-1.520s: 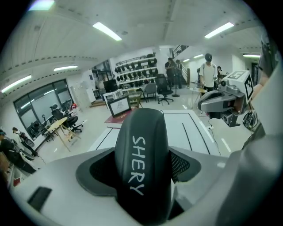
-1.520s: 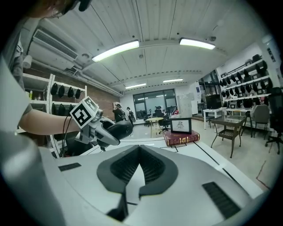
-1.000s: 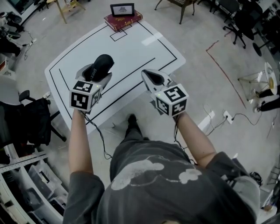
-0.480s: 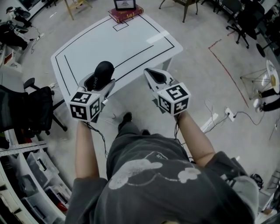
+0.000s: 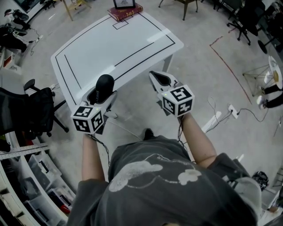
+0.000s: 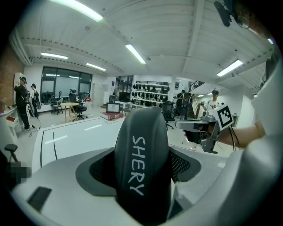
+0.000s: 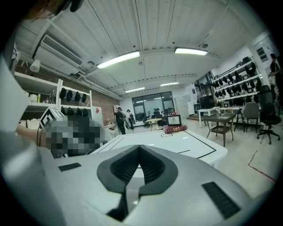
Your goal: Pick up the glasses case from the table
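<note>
The black glasses case (image 5: 105,84), printed with white letters, stands on end between the jaws of my left gripper (image 5: 101,91), which is shut on it. It hangs in the air in front of the white table (image 5: 132,42), past its near edge. In the left gripper view the case (image 6: 142,159) fills the middle, with both pads against its sides. My right gripper (image 5: 160,79) is held level beside it, to the right, shut with nothing in it. The right gripper view shows its pads (image 7: 151,165) meeting at the tips.
A red book with a small framed picture (image 5: 125,9) lies at the table's far edge. A black office chair (image 5: 26,112) stands at the left, shelving at the lower left. Cables and a power strip (image 5: 214,120) lie on the floor at the right.
Both grippers have drawn back from the table toward the person, the left still carrying the case. The table now lies farther ahead of them.
</note>
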